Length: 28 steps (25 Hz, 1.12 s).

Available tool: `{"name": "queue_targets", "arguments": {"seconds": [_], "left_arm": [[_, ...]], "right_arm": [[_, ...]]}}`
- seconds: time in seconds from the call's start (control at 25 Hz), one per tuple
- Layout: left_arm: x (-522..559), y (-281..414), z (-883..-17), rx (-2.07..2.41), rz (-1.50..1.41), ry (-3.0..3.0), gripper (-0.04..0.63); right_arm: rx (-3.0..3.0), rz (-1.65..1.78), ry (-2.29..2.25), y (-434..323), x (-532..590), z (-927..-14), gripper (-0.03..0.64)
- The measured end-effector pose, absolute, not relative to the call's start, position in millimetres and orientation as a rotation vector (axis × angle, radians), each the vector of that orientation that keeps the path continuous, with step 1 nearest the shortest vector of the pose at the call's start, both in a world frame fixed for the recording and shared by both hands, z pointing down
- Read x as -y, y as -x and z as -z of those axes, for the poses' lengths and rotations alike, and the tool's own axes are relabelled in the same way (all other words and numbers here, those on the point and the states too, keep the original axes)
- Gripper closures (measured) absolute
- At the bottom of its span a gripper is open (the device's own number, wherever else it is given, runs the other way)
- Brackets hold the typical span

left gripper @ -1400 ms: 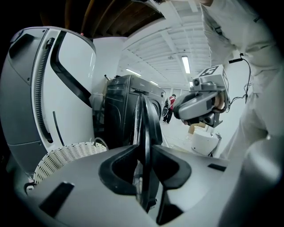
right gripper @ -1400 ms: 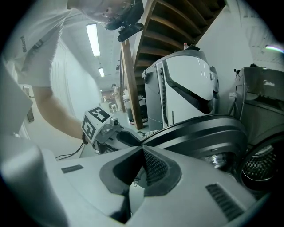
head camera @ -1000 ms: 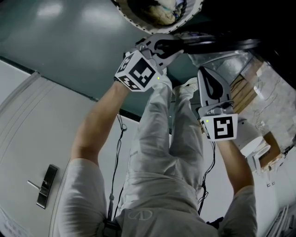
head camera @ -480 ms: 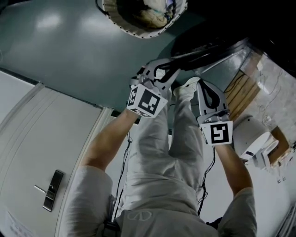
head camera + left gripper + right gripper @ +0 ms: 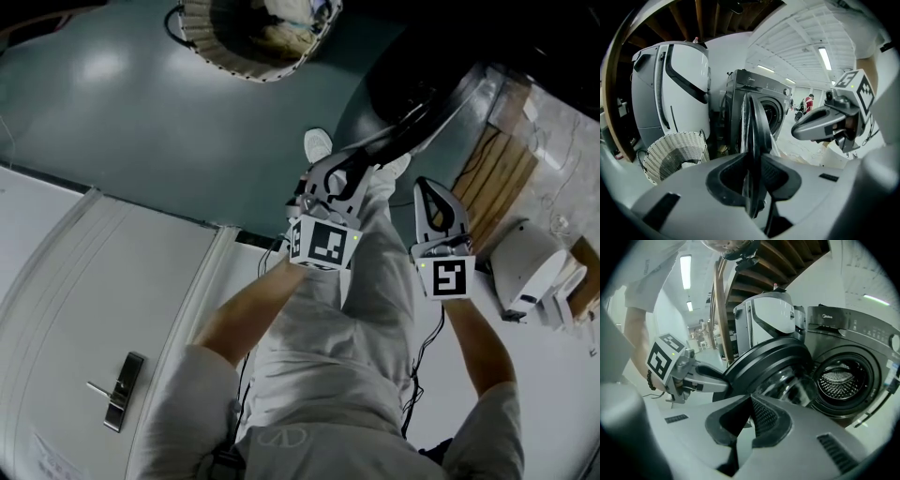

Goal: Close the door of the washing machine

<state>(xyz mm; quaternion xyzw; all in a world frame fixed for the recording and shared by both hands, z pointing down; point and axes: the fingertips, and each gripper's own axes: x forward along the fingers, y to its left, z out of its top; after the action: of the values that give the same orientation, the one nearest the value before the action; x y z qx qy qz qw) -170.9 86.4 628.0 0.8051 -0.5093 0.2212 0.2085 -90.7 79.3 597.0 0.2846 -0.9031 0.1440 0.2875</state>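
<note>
The person wears a light grey short-sleeved shirt, pale grey trousers and white shoes; thin black cables hang behind the right gripper.

The boxy front-loading washing machine is dark grey, and its perforated drum is silvery. Its round black-rimmed glass door is a glossy black ring around clear glass. The tall rounded plastic appliance is white with a curving black band. The woven wicker basket is off-white with an open lattice weave. The smooth floor is teal. The nearer square-marker cube and the farther cube show black blocks on white. The person's loose trousers are light grey.
</note>
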Motion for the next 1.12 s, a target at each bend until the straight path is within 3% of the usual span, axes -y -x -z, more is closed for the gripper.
{"name": "queue_targets", "arguments": {"seconds": [1.12], "left_arm": [[-95.0, 32.1, -640.4, 1.466, -0.633, -1.858, 0.500]], "right_arm": [[2.275, -0.442, -0.967, -59.8, -139.8, -645.6, 0.607]]}}
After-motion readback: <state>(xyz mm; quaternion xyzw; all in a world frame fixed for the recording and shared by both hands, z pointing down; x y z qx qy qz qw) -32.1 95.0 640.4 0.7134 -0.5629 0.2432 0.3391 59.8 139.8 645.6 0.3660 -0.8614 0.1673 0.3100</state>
